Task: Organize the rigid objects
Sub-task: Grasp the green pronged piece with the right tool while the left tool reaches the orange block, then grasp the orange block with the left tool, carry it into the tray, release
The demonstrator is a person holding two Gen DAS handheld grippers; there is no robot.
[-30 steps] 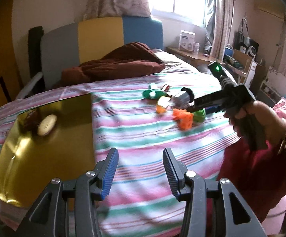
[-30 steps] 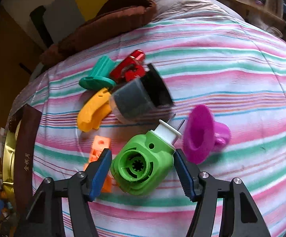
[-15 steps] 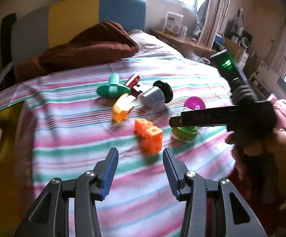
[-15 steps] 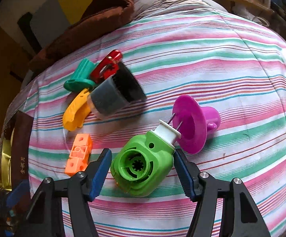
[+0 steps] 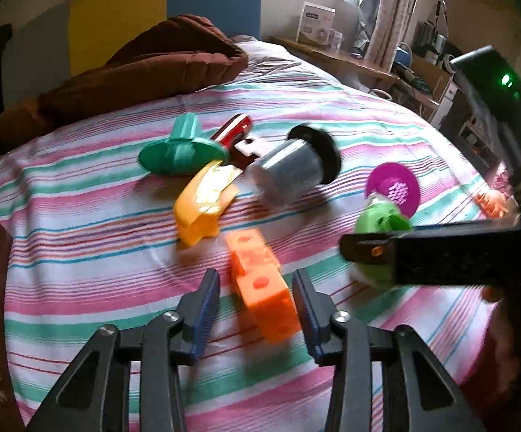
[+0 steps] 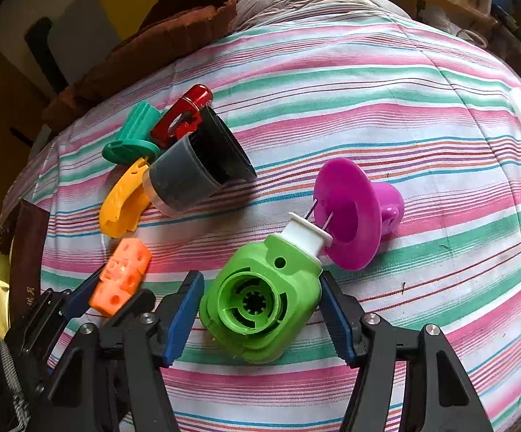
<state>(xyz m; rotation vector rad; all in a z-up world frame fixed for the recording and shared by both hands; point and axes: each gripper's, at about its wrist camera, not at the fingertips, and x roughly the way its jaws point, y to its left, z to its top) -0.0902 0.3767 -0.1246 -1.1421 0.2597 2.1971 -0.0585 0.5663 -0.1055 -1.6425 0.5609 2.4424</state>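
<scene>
Two blue-padded jaws of the right gripper (image 6: 260,315) clamped a ribbed green housing (image 6: 260,302). Left gripper (image 5: 256,297) jaws were closing around a holed orange block (image 5: 260,288), not yet pressing it, on the striped bed (image 5: 80,252).

Orange block (image 5: 260,288) motion-blurred; green part (image 5: 381,221) half hidden behind right tongs' body; gold tray (image 6: 1,288) cut by edge.
</scene>
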